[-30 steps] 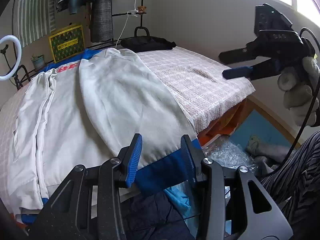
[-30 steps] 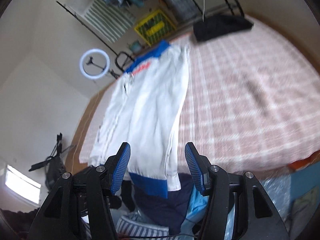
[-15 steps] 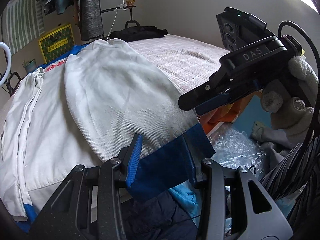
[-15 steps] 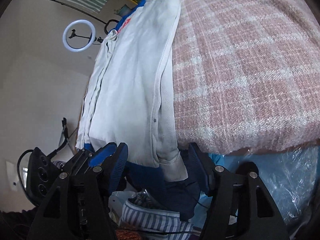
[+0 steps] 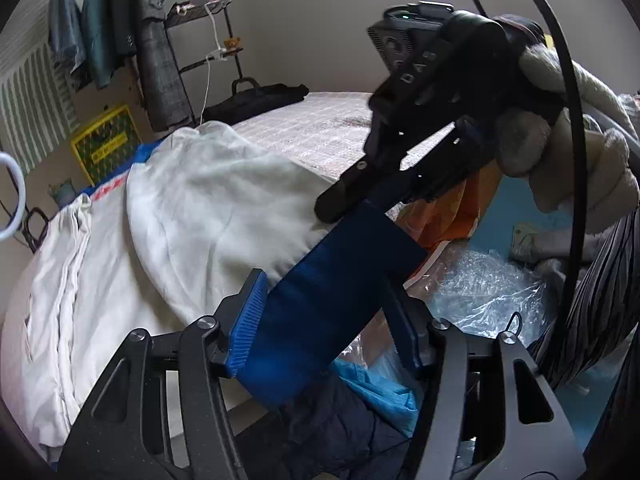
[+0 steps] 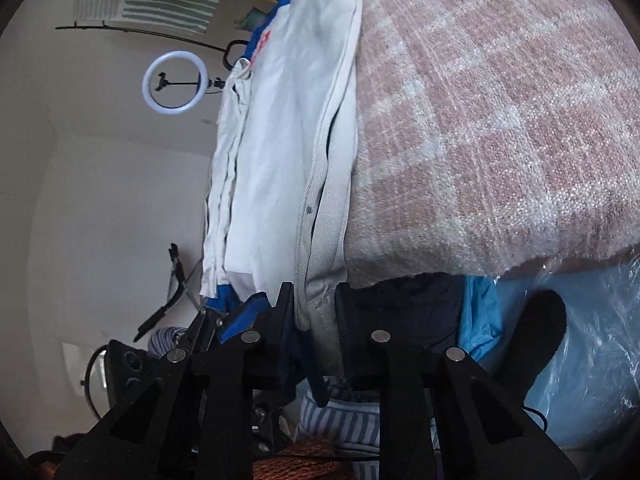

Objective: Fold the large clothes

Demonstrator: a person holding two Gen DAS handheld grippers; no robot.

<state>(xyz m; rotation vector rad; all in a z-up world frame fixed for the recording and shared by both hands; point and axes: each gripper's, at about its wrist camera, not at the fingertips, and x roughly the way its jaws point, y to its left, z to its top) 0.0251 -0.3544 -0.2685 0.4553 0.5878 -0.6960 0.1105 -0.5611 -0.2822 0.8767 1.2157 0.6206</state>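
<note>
A white jacket [image 5: 208,208] with a blue hem band [image 5: 336,292] lies lengthwise on the pink checked bed [image 5: 320,132], its hem at the near edge. At the bottom of the left wrist view, my left gripper [image 5: 324,280] has opening jaws with the blue band still lying between them. A gloved hand brings my right gripper [image 5: 332,212] in from the right onto the same hem. In the right wrist view, the right gripper [image 6: 312,292] has closing jaws that pinch the jacket's [image 6: 288,100] grey-white hem edge.
A black bag [image 5: 260,98] sits at the bed's far end. Behind it are a rack of hanging clothes [image 5: 160,40] and a yellow box [image 5: 106,140]. A ring light [image 6: 176,82] stands at the left. Clear plastic bags [image 5: 488,292] and dark clothes [image 5: 340,432] lie below the bed edge.
My right gripper dropped to the bed's near edge and closed on the jacket hem. My left gripper's jaws widened around the blue band, which now stretches up toward the right gripper.
</note>
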